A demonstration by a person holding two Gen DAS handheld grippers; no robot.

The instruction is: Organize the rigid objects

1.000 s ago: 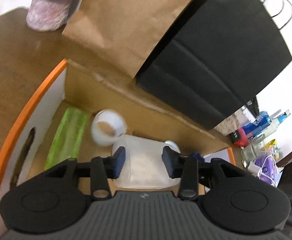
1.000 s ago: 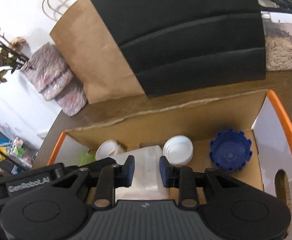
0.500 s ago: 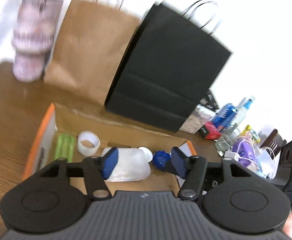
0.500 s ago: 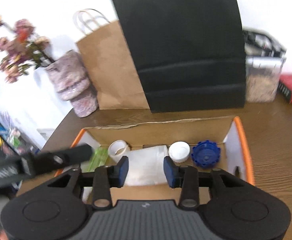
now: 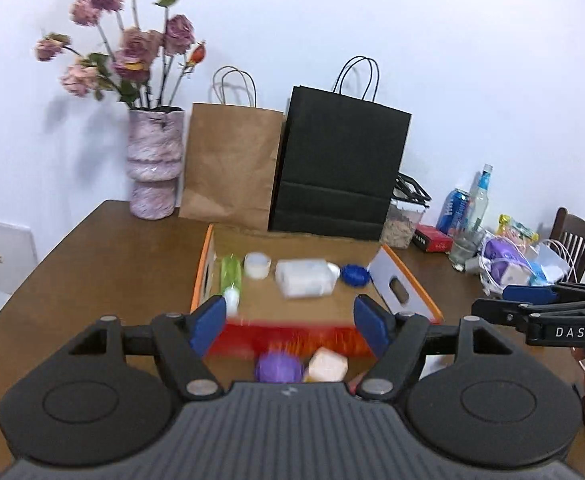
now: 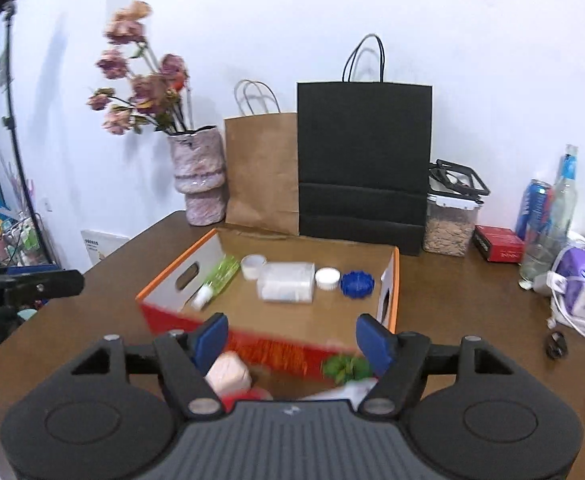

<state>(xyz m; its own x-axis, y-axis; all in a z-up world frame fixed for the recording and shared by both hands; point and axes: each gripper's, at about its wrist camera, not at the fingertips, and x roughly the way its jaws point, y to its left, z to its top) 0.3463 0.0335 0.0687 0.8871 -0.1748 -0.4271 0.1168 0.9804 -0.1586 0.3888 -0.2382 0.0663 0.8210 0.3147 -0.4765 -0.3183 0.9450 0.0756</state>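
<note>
A cardboard box (image 5: 411, 280) with an orange rim and red front wall lies on the brown table. Inside are a green bottle (image 5: 231, 271), a white roll (image 5: 257, 265), a translucent container (image 5: 303, 278) with a white cap, and a blue cap (image 5: 355, 275). In the right wrist view the same box (image 6: 171, 269) shows the container (image 6: 287, 281) and blue cap (image 6: 357, 284). My left gripper (image 5: 290, 322) hovers in front of the box, jaws opening, nothing gripped. My right gripper (image 6: 292, 338) does the same. Below them lie a purple piece (image 5: 278, 366), a pink block (image 6: 228, 372) and a green piece (image 6: 346, 366).
Behind the box stand a vase of dried flowers (image 5: 154, 164), a brown paper bag (image 5: 232, 164) and a black paper bag (image 5: 338, 164). To the right are a seed jar (image 6: 450, 224), a red packet (image 6: 498, 243), bottles (image 6: 552, 216), a corded purple device (image 6: 582, 284) and a chair (image 5: 574, 240).
Both grippers have pulled back and up from inside the box to in front of it. Their jaws have spread much wider. The container stays lying in the box.
</note>
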